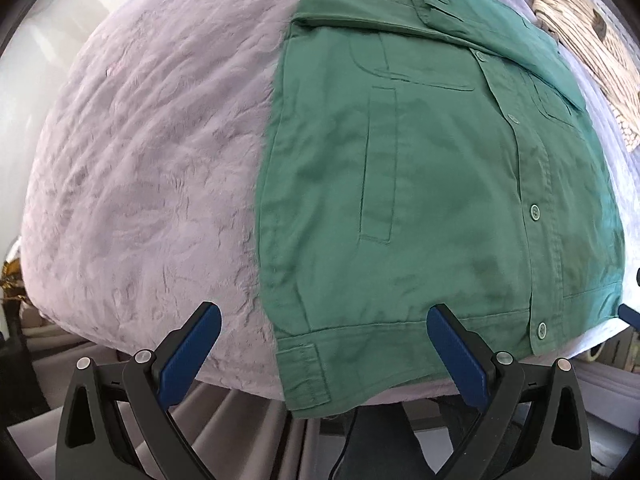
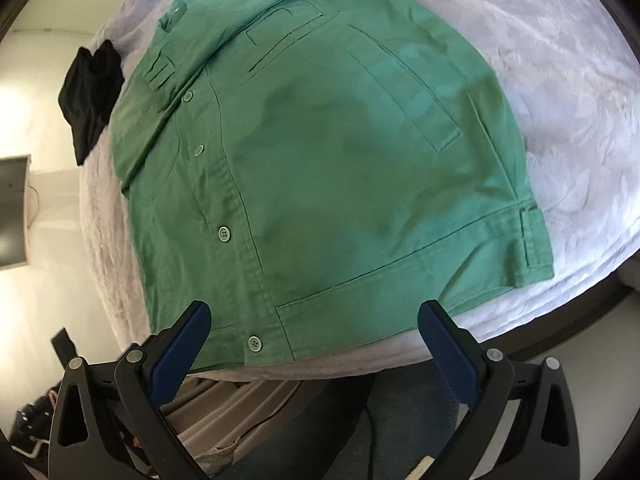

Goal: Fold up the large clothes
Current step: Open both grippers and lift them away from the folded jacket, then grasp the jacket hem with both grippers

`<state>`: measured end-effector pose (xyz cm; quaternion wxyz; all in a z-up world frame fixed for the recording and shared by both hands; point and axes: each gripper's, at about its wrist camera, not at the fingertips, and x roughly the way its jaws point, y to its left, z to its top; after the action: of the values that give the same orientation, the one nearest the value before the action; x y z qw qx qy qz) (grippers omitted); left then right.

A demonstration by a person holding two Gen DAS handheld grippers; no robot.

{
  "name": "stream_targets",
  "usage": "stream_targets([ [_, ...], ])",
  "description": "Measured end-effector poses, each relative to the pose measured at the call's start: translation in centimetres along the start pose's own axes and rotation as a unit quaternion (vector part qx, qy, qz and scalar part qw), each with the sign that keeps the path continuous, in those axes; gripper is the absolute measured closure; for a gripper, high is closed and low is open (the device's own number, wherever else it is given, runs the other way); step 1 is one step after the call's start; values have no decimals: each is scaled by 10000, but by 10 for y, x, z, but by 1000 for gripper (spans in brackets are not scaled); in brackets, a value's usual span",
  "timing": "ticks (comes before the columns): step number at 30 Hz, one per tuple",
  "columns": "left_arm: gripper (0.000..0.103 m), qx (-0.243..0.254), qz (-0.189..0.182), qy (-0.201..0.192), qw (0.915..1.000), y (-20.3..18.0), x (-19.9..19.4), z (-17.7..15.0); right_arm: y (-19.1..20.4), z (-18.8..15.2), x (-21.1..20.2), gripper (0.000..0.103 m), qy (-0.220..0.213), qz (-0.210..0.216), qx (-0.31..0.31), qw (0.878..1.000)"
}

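A green button-up jacket (image 1: 432, 184) lies flat, front up, on a pale lilac blanket (image 1: 152, 168), its sleeves folded in across the chest. Its hem reaches the near edge of the bed. My left gripper (image 1: 324, 320) is open and empty, just above the hem's left corner with its tab (image 1: 302, 376). The same jacket (image 2: 328, 168) fills the right wrist view. My right gripper (image 2: 314, 322) is open and empty, just above the hem near the lowest button (image 2: 255, 343). Neither gripper touches the fabric.
A black garment (image 2: 92, 96) lies on the blanket (image 2: 560, 80) beyond the jacket's collar side. A woven straw object (image 1: 588, 40) sits at the far right of the bed. The bed's near edge drops off below the hem, with furniture and a cable beneath.
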<state>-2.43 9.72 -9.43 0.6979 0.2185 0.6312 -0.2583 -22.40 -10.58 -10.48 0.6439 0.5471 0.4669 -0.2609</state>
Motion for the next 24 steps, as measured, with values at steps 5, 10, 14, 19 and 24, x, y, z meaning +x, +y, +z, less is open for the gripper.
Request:
stream_targets([
  [5, 0, -177, -449, 204, 9986, 10, 10, -7, -10, -6, 2, 0, 23, 479, 103, 9988],
  [10, 0, -370, -662, 149, 9970, 25, 14, -4, -25, -13, 1, 0, 86, 912, 310, 9953],
  [14, 0, -541, -976, 156, 9936, 47, 20, 6, -47, -6, -15, 0, -192, 560, 378, 9975],
  [19, 0, -993, -1613, 393, 9811, 69, 39, 16, -90, 16, -32, 0, -852, -106, 603, 9945],
  [24, 0, -782, -1752, 545, 9799, 54, 49, 15, -115, 29, -9, 0, -625, -61, 897, 9940],
])
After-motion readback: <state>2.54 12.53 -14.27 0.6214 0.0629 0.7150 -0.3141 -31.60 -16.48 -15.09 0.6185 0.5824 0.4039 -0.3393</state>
